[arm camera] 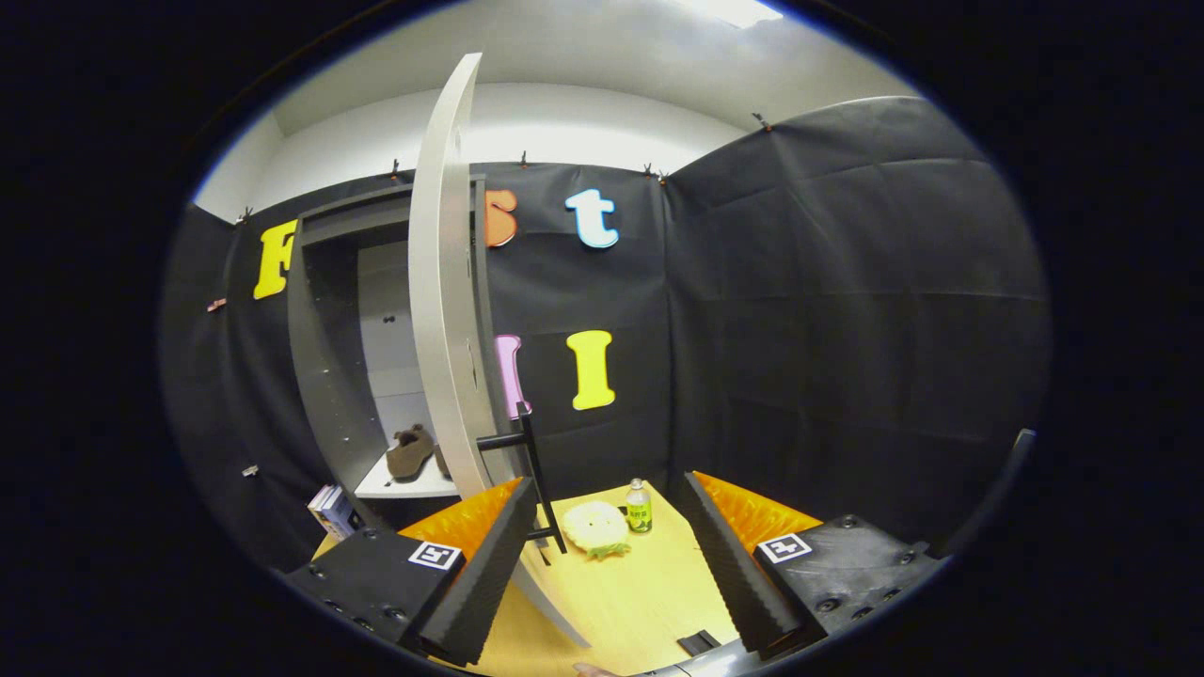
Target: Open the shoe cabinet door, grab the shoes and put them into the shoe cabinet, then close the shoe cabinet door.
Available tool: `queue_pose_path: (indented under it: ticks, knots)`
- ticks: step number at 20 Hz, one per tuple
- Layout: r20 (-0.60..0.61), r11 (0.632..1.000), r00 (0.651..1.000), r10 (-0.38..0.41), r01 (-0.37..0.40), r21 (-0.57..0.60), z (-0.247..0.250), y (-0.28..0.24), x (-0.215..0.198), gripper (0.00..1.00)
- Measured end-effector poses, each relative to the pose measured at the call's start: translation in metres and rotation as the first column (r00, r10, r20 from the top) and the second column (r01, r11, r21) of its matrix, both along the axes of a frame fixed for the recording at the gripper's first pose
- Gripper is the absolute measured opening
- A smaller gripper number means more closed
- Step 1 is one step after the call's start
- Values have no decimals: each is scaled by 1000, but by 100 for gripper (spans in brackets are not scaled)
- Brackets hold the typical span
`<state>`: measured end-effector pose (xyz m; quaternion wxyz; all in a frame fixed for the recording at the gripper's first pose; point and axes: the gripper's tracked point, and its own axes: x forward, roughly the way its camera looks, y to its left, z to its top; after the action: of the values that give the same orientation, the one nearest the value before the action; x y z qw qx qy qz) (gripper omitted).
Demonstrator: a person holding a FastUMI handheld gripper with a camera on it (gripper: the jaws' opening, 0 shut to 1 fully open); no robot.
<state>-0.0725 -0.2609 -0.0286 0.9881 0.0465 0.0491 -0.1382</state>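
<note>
Shoes (411, 451) sit inside the shoe cabinet (324, 376), on a pale shelf (400, 486) low down in it. They are brown and look soft. They are well past the fingers, off to the left side.

The cabinet is dark grey and stands against the black cloth wall. Its door (442, 310) is swung open. The door is pale and we see it almost edge on, so it looks like a tall thin curve. It runs from up high down to the wooden table (640, 592), passing just beside the left finger.

A black bar handle (536, 475) sticks out from the door. It is just ahead of the left finger (489, 564), right next to its tip. I cannot tell if the finger touches it.

The gripper (611, 574) is spread wide, with nothing held. The right finger (729, 564) is far from the left one, and bare table shows in the gap.

Beyond the fingers, on the table, lies a round pale thing with a green frilly edge (595, 528). Just beside it stands a small bottle (639, 506) with a green label and a pale cap. A small black piece (698, 643) lies on the table close to the right finger. Some books (331, 510) lean low down by the cabinet, left of the left finger.
</note>
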Motion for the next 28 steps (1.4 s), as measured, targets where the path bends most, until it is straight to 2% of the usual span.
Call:
queue_pose_path:
  ticks: [4, 13, 20, 28]
  knots:
    - [-18, 995, 995, 97, -96, 17, -8, 7, 15, 98]
    - [-2, 979, 979, 202, -202, 40, -11, 58, 19, 98]
    - [13, 971, 975, 220, -220, 88, -15, 115, 34, 98]
    - [19, 970, 972, 235, -235, 61, -22, 199, 64, 98]
